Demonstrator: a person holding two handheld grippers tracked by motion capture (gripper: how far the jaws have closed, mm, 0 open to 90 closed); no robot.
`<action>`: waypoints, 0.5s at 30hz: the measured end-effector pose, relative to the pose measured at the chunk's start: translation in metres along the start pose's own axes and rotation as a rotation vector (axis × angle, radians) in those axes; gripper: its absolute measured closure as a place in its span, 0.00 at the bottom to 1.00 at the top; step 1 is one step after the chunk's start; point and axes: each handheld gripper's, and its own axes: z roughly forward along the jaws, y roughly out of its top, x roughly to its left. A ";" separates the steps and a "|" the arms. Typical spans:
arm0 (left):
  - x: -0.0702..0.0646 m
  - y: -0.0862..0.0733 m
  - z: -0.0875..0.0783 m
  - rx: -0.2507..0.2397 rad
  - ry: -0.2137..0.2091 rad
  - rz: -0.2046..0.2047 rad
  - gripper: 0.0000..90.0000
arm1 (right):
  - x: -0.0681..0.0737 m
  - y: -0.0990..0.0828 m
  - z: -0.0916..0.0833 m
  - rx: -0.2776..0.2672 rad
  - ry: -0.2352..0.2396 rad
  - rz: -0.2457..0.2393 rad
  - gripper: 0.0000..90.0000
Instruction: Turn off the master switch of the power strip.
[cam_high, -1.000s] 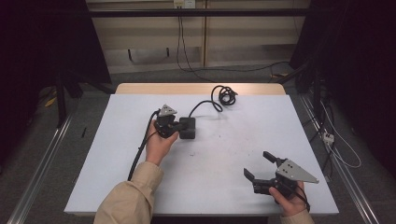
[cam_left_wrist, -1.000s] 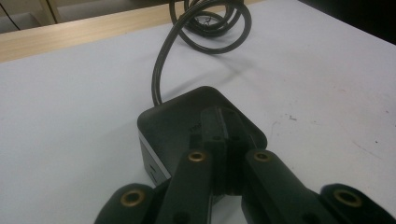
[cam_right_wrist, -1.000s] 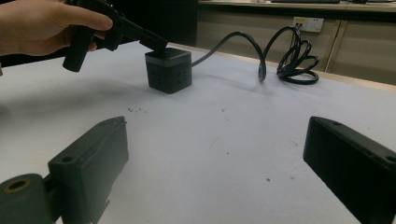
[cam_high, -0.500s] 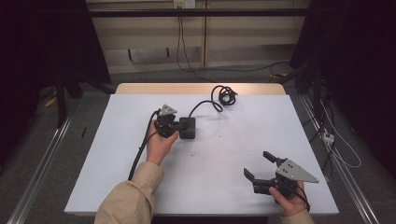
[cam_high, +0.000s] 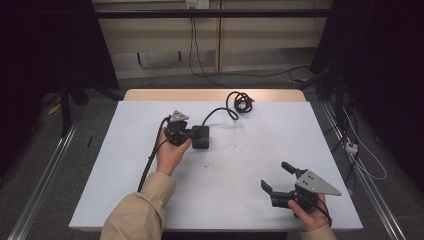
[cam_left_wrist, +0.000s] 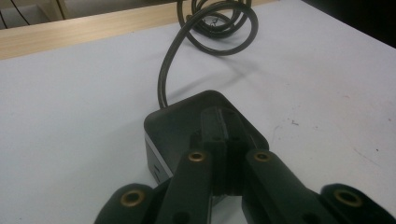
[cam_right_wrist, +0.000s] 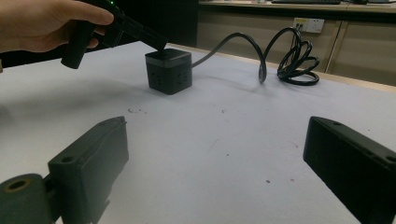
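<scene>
A black cube-shaped power socket (cam_high: 201, 137) stands on the white table (cam_high: 240, 195), left of the middle. Its black cord runs back to a coil (cam_high: 241, 102) near the far edge. My left gripper (cam_high: 192, 134) is shut, and its closed tips rest on the top of the cube (cam_left_wrist: 177, 116) with nothing between them. From the right gripper view, the left gripper (cam_right_wrist: 161, 45) touches the cube's (cam_right_wrist: 169, 70) top from the left. My right gripper (cam_high: 276, 176) stands open near the front right of the table, well apart from the cube, its jaws wide with nothing between them.
The coiled cord (cam_right_wrist: 294, 60) lies at the back of the table by its wooden edge (cam_high: 210, 95). A wall outlet (cam_right_wrist: 307, 22) and cabinets stand behind. Cables trail across the floor (cam_high: 360, 150) to the right of the table.
</scene>
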 end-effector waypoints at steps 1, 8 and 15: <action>0.000 0.001 -0.001 -0.008 -0.002 0.000 1.00 | 0.000 0.000 0.000 0.000 0.001 0.000 0.07; 0.000 0.003 -0.008 -0.031 -0.028 -0.051 0.90 | 0.001 0.000 0.001 -0.002 0.002 -0.001 0.07; -0.002 0.005 -0.016 -0.030 -0.046 -0.062 0.64 | 0.002 0.000 0.003 0.001 0.008 -0.001 0.07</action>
